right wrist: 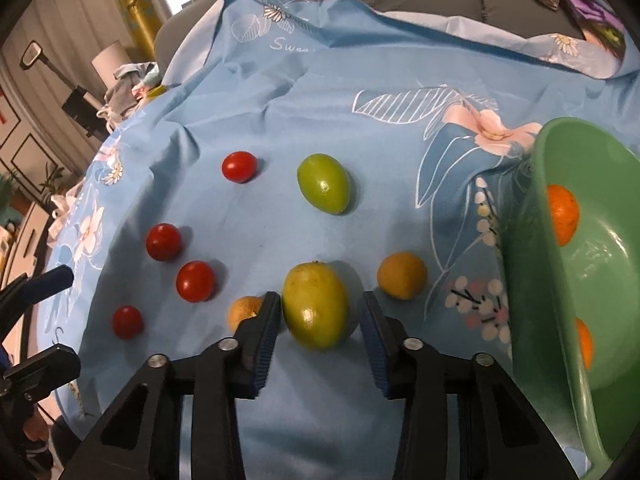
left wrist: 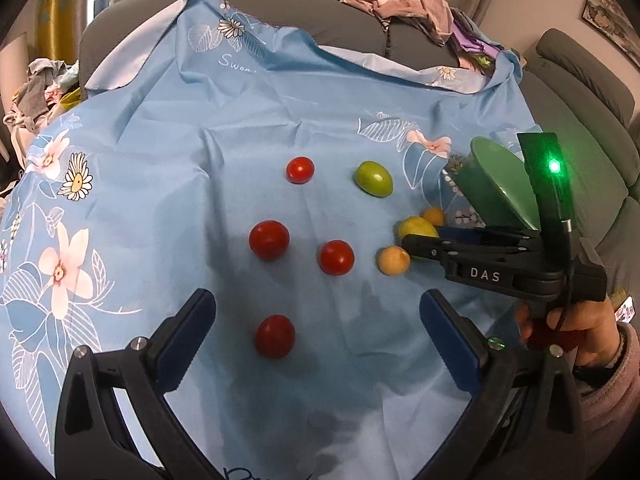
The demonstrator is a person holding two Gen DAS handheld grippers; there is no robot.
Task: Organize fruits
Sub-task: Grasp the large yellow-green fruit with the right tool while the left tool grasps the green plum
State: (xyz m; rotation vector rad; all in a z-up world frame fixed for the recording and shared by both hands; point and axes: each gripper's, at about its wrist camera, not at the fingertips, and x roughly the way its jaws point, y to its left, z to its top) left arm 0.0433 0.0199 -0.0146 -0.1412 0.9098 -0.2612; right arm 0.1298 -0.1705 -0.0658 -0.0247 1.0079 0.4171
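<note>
Several red tomatoes lie on the blue cloth; the nearest (left wrist: 275, 336) sits between my open left gripper's (left wrist: 316, 316) fingers. My right gripper (right wrist: 319, 314) is open, its jaws on either side of a yellow-green fruit (right wrist: 316, 306), which also shows in the left wrist view (left wrist: 416, 227). A second green fruit (right wrist: 325, 183) lies farther back. A small orange fruit (right wrist: 402, 275) lies right of the jaws, another (right wrist: 244, 310) left of them. A green bowl (right wrist: 560, 280) at right holds two orange fruits (right wrist: 562, 214).
The flowered blue cloth (left wrist: 160, 140) covers a grey sofa (left wrist: 320, 20). Crumpled clothes (left wrist: 400, 0) lie behind it. More clothes (left wrist: 36, 84) are piled at far left.
</note>
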